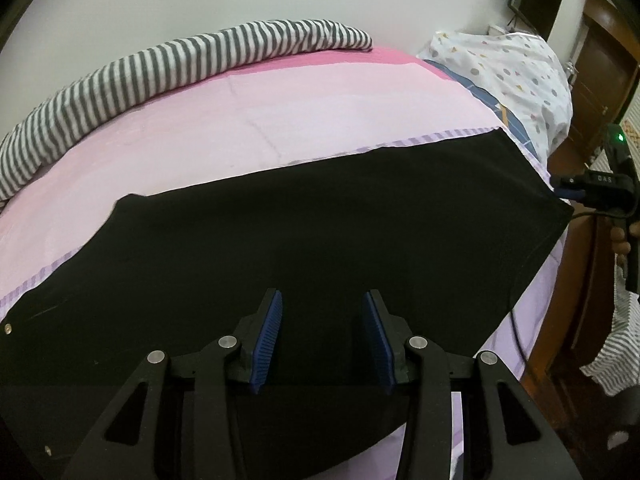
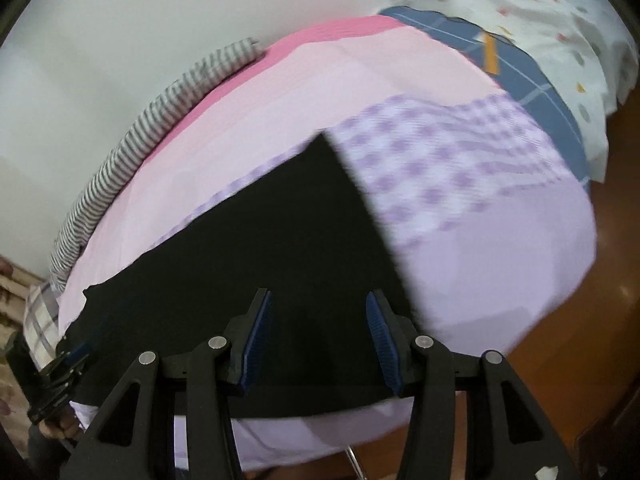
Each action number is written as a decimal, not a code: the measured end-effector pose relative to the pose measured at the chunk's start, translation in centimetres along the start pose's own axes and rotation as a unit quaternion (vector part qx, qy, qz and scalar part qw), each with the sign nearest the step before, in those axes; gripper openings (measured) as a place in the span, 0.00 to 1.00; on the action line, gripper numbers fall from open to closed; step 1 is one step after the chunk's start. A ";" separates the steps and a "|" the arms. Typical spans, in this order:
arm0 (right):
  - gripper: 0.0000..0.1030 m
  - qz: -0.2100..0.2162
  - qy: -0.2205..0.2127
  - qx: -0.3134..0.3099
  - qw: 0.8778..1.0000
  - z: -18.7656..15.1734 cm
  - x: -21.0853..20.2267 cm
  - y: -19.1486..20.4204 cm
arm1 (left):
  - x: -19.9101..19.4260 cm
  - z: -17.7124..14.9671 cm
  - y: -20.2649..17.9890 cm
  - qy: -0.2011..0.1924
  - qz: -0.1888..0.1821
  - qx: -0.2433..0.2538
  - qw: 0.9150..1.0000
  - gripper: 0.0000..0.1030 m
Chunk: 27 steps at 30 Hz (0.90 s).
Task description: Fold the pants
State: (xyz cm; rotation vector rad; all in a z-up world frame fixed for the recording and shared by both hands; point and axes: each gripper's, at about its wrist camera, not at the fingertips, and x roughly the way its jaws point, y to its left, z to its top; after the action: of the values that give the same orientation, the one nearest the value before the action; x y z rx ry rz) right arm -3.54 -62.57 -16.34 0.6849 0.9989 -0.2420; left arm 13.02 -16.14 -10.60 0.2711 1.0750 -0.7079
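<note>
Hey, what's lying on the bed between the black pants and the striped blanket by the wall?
Only bare pink sheet. In the left wrist view it runs unbroken from the pants to the striped blanket.

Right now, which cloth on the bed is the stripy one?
The grey-and-white striped cloth, bunched along the wall. The black pants are plain; the spotted white bedding has dots.

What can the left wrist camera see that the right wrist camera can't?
Only the left wrist view shows the dark wooden door and the right gripper at the pants' far corner. Only the right wrist view shows the purple checked patch of sheet and the left gripper. Both show the black pants spread on the pink bedsheet, the grey-and-white striped cloth and the dotted white bedding.
</note>
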 end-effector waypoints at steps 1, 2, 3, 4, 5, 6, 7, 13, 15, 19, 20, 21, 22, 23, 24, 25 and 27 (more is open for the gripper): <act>0.45 0.006 0.003 0.003 1.000 0.2 -0.1 -0.9 | 0.1 0.0 -0.1 0.001 0.000 0.000 1.000 0.43; 0.45 0.013 0.004 0.009 1.000 0.4 -0.4 -2.0 | 0.2 0.1 -0.3 0.003 0.001 0.000 1.000 0.43; 0.45 0.021 0.006 0.014 1.000 0.6 -0.5 -3.0 | 0.4 0.3 -0.6 0.005 0.003 0.002 1.000 0.43; 0.45 0.031 0.008 0.018 0.999 0.7 -0.6 -3.6 | 0.5 0.5 -0.9 0.006 0.005 0.003 1.000 0.43; 0.45 0.046 0.012 0.023 0.999 0.9 -0.4 -4.1 | 0.7 0.6 -1.2 0.008 0.006 0.005 1.000 0.43; 0.45 0.056 0.013 0.025 0.998 0.9 -0.2 -4.1 | 0.8 0.6 -1.5 0.010 0.009 0.006 1.000 0.43; 0.45 0.065 0.015 0.026 0.997 0.9 -0.2 -4.3 | 0.8 0.6 -1.7 0.011 0.010 0.007 1.000 0.43; 0.45 0.099 0.017 0.030 0.995 0.9 0.5 -5.0 | 1.9 0.8 -2.6 0.028 0.025 0.012 0.999 0.43; 0.45 0.120 0.022 0.029 0.992 0.6 0.6 -5.1 | 2.2 0.9 -2.8 0.032 0.027 0.012 0.999 0.43; 0.45 0.165 0.037 0.031 0.985 -0.3 1.0 -4.9 | 2.8 1.0 -3.1 0.039 0.032 0.012 0.999 0.43; 0.45 0.181 0.041 0.034 0.982 -0.6 1.2 -4.8 | 2.9 1.0 -3.1 0.041 0.032 0.012 0.999 0.43; 0.45 0.190 0.040 0.038 0.980 -0.8 1.3 -4.8 | 3.1 1.0 -3.2 0.043 0.033 0.013 0.998 0.43; 0.45 0.197 0.039 0.043 0.979 -1.0 1.3 -4.8 | 3.3 0.9 -3.3 0.045 0.034 0.015 0.998 0.43; 0.45 0.211 0.040 0.053 0.975 -1.1 1.5 -5.0 | 3.5 0.9 -3.3 0.046 0.035 0.016 0.998 0.43; 0.45 0.223 0.041 0.065 0.972 -1.3 1.7 -5.1 | 3.6 0.8 -3.3 0.046 0.036 0.017 0.998 0.43; 0.44 0.233 0.044 0.074 0.969 -1.5 1.9 -5.1 | 3.7 0.7 -3.3 0.046 0.036 0.017 0.998 0.43; 0.34 0.235 0.048 0.087 0.967 -1.8 2.4 -5.0 | 3.7 0.7 -3.3 0.041 0.036 0.019 0.998 0.43</act>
State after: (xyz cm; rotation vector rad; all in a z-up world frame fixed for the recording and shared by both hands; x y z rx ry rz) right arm -5.91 -65.01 -21.04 1.0800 0.8845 0.1231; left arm 12.45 -20.43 -13.09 0.3724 1.1255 -0.6566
